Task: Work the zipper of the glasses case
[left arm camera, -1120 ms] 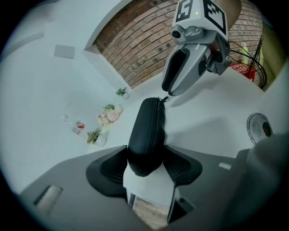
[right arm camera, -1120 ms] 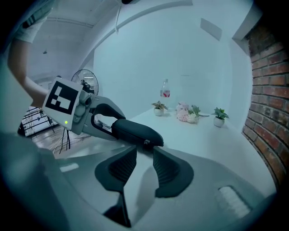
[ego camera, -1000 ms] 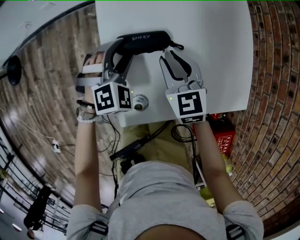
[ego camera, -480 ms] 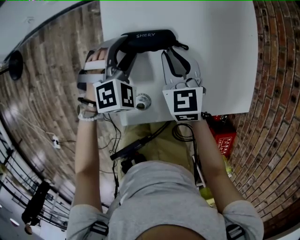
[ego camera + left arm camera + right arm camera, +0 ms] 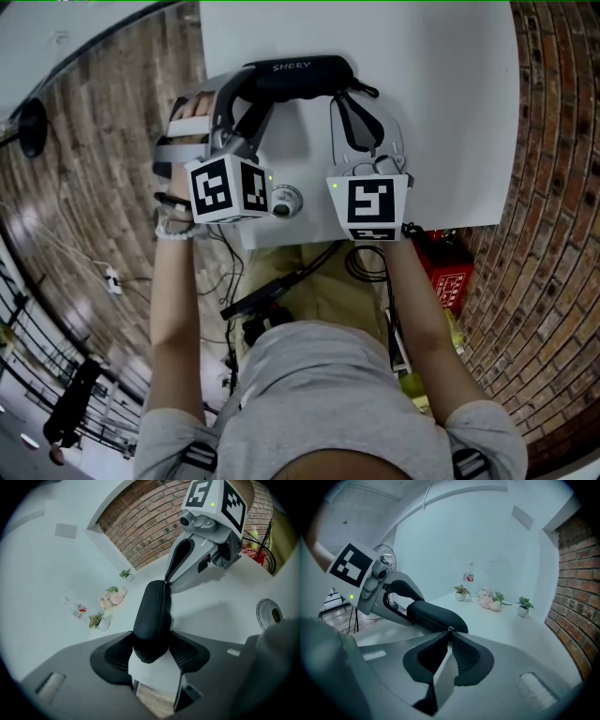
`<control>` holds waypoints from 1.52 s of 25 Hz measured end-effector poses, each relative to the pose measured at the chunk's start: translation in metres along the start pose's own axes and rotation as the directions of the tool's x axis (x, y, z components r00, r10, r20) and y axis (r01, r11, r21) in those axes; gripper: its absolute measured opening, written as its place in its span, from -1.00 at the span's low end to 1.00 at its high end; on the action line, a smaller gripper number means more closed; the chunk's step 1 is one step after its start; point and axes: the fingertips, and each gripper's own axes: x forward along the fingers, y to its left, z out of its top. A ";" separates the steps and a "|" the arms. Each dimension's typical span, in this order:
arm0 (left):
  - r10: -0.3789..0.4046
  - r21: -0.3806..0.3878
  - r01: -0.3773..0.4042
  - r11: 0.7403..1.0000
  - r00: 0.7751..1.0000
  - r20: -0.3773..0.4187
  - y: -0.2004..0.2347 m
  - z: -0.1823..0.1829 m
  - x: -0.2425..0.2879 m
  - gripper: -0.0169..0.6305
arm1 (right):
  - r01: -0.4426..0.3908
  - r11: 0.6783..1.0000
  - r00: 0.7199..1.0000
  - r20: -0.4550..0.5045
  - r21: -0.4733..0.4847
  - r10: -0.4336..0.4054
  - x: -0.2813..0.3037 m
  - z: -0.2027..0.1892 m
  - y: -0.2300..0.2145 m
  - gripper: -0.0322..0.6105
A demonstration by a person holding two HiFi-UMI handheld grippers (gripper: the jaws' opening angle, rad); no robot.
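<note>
A black glasses case lies on the white table. My left gripper is shut on its left end; in the left gripper view the case sits squeezed between both pads, with the left gripper around it. My right gripper is at the case's right end, and its jaws are closing. In the right gripper view the tips of the right gripper pinch the small zipper pull at the end of the case. The left gripper shows beyond it.
A round metal fitting sits in the table near its front edge, between the two marker cubes. Small potted plants and flowers and a bottle stand at the table's far side. Cables and a red object lie on the floor below.
The right gripper's jaws have narrowed from wide apart to nearly together at the case's right end, and it has edged closer to the case. The left gripper kept its grip.
</note>
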 end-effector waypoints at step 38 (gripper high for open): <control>0.006 0.004 -0.006 1.000 1.000 -0.002 0.001 0.001 0.003 -0.18 | 0.050 0.997 0.999 0.015 -0.059 -0.050 -0.001 0.002 -0.002 -0.80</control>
